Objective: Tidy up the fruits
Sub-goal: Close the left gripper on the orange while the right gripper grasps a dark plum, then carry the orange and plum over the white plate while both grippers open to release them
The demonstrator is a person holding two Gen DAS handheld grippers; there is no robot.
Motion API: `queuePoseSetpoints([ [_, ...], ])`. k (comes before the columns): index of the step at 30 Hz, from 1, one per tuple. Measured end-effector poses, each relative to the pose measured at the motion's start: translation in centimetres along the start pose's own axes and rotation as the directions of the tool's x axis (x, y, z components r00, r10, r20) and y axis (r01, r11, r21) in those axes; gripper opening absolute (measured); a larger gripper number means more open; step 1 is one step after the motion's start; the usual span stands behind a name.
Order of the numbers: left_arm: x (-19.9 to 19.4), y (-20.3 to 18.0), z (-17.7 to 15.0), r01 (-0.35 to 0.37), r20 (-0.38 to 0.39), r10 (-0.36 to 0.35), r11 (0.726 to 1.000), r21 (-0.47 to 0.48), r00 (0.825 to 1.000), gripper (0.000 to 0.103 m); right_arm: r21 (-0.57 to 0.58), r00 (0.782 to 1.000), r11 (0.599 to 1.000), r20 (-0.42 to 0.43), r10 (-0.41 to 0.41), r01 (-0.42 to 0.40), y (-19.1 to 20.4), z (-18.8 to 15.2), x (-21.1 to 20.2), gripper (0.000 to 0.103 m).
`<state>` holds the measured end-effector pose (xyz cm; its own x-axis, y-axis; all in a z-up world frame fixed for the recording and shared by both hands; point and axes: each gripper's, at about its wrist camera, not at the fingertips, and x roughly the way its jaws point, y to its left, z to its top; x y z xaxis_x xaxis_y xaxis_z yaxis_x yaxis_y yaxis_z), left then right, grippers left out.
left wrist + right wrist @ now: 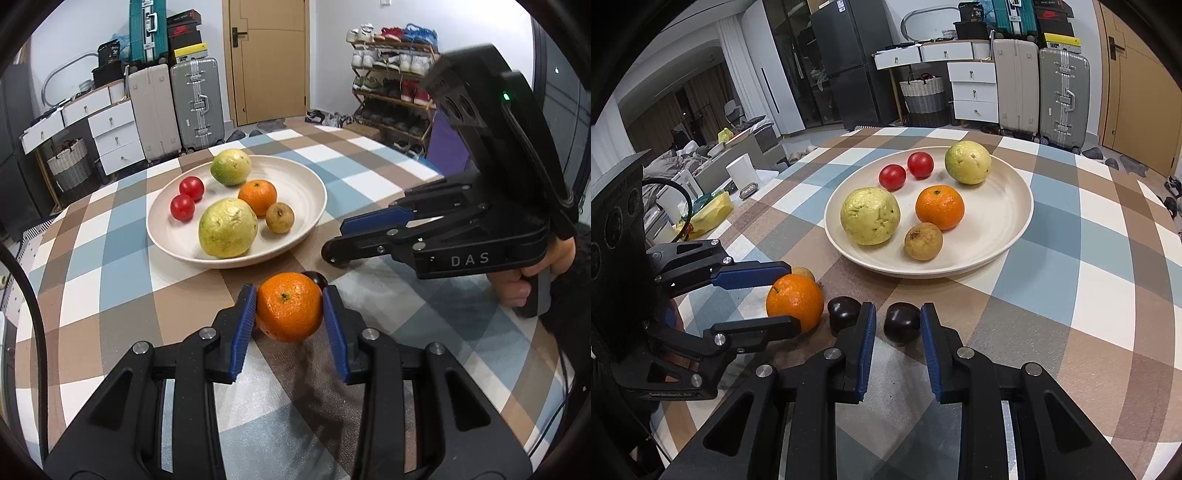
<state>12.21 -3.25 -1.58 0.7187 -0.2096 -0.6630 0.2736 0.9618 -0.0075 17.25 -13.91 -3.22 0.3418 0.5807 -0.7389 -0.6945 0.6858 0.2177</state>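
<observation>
Left hand-held gripper (290,308) clamped on one loose orange (289,307) on the table (110,302). Two dark plums (902,322) beside it, one between the right hand-held gripper (897,325)'s narrowly parted pads, contact unclear. Plate (1004,236): two tomatoes, two guavas, one orange, one longan.

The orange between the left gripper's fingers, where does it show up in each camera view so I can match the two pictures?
Left wrist view: the orange sits low centre, between the left gripper's blue pads, on the checked tablecloth.
Right wrist view: the same orange is at lower left, between that gripper's fingers, left of two dark fruits.
Shared landmark: the cream plate of fruit lies just beyond it in both.
</observation>
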Motion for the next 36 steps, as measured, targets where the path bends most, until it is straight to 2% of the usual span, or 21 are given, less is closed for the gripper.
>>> queuePoseSetpoints([
  [6, -0.8, 1.3, 0.3, -0.013, 0.035, 0.015, 0.998, -0.064, 0.999, 0.034, -0.003, 0.997, 1.0, 0.071, 0.024, -0.023, 0.1, 0.2, -1.2, 0.026],
  [15, -1.1, 2.1, 0.2, -0.027, 0.037, 0.03, 0.995, -0.096, 0.999, 0.034, -0.007, 0.999, 1.0, -0.04, -0.029, 0.028, -0.2, -0.2, 0.7, 0.027],
  [23, -1.3, 2.3, 0.3, -0.03, 0.047, 0.035, 0.994, -0.103, 0.998, 0.034, -0.032, 0.997, 0.999, -0.071, -0.018, 0.016, 0.3, -0.4, 1.8, 0.029],
  [31, -1.6, 2.9, 0.3, -0.038, 0.063, 0.047, 0.99, -0.135, 0.997, 0.034, -0.063, 0.998, 0.998, -0.053, -0.021, 0.018, 1.0, -0.4, 1.6, 0.025],
  [36, -1.9, 3.7, 0.6, -0.051, 0.085, 0.066, 0.985, -0.164, 0.994, 0.034, -0.052, 1.0, 0.999, -0.001, -0.009, 0.009, 1.0, 0.0, 0.5, 0.025],
])
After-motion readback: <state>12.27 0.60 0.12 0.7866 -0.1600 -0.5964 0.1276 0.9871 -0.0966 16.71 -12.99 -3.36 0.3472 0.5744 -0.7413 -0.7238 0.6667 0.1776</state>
